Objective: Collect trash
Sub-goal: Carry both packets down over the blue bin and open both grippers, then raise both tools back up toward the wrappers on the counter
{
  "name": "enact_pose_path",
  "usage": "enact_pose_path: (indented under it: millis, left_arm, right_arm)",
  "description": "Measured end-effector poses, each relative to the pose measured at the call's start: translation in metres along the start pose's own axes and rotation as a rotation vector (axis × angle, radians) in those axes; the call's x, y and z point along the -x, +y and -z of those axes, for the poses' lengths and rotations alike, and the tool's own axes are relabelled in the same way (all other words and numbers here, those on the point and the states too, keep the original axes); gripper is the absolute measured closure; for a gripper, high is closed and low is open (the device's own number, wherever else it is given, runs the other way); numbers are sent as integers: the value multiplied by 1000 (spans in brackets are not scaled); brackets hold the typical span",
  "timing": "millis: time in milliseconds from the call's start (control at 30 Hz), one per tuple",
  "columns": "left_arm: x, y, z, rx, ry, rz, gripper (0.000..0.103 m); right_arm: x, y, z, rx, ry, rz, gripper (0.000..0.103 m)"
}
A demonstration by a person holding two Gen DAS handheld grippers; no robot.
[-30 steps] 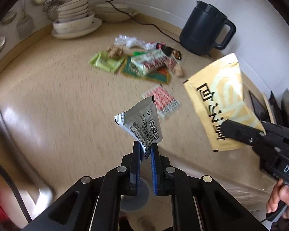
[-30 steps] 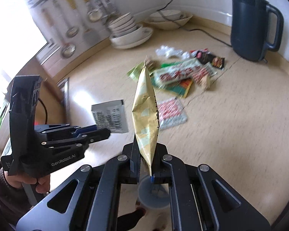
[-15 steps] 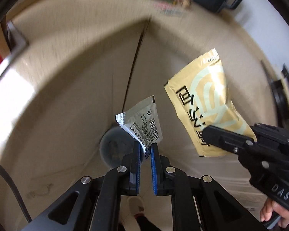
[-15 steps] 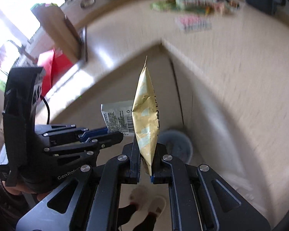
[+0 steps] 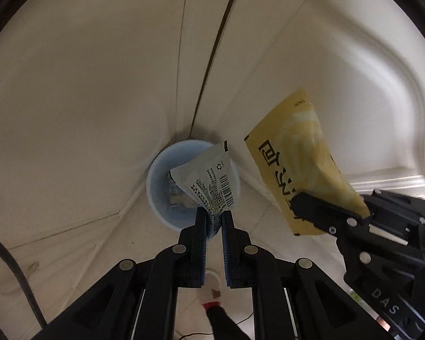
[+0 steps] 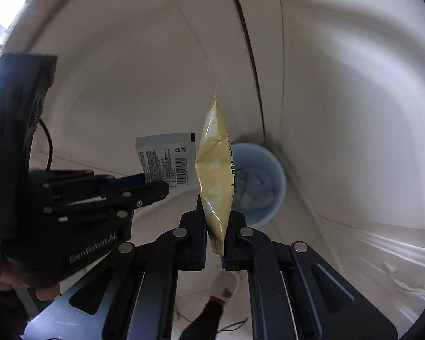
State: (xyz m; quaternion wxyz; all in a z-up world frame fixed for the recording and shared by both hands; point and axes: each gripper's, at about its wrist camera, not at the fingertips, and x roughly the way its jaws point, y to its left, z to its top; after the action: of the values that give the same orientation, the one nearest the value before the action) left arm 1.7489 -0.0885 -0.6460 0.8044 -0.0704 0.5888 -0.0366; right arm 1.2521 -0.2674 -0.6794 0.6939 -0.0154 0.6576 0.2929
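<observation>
- While both grippers point down toward the floor, the left gripper has its fingers closed to a narrow gap, pinching the bottom corner of a silver packet.
- That packet stands up from the fingertips, barcode side showing, and in the left wrist view it lies over the mouth of a blue bin below.
- Right gripper likewise has its fingers drawn nearly together, clamped on the lower end of a yellow pouch, seen edge-on and upright.
- From the left wrist view the pouch shows its flat face with dark printed characters, just right of the silver packet and apart from it.
- From the right wrist view the bin sits on the floor against pale cabinet panels, just right of the pouch, with pale scraps inside.
- Silver packet and left gripper appear left of the pouch there; neither packet touches the bin.
</observation>
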Motion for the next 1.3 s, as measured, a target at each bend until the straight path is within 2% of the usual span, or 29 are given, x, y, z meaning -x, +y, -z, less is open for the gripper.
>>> enact_pose_path:
  millis: [167, 233, 267, 300, 500, 567, 667, 733, 767, 867, 1067, 1233, 1300]
  left_arm:
    - [-19, 4, -8, 27, 19, 2, 97]
    - [-18, 4, -16, 22, 11, -1, 97]
    - [-17, 4, -17, 85, 93, 26, 97]
    - [-16, 6, -17, 89, 90, 19, 97]
    - [-8, 8, -21, 102, 104, 24, 96]
    - [-10, 8, -26, 106, 110, 21, 95]
    - [-1, 8, -26, 111, 114, 16, 85]
    - [7, 9, -23, 117, 128, -12, 64]
    - [13, 7, -22, 112, 122, -17, 62]
    - [42, -1, -17, 106, 103, -13, 56]
    - [120, -21, 15, 97, 60, 3, 56]
    - [224, -32, 51, 53, -47, 48, 51]
    - [275, -33, 65, 26, -88, 85, 51]
  right_arm:
    - [-44, -14, -6, -17, 24, -16, 95]
    - [-57, -18, -11, -25, 32, -38, 90]
    - [-61, -21, -13, -33, 31, -40, 88]
    - [-65, -22, -15, -36, 29, -30, 80]
    - [-63, -23, -10, -36, 10, 12, 65]
    - [-56, -25, -5, -42, 5, 29, 62]
    - [-43, -27, 1, -48, -5, 55, 62]
    - [-34, -26, -1, -45, -15, 69, 61]
    - [-30, -24, -2, -47, -20, 78, 60]
    - [-9, -20, -2, -49, -39, 80, 58]
    - [58, 3, 11, -38, -126, 88, 57]
    - [144, 44, 31, -13, -237, 58, 47]
    - [179, 60, 39, -15, -292, 35, 47]
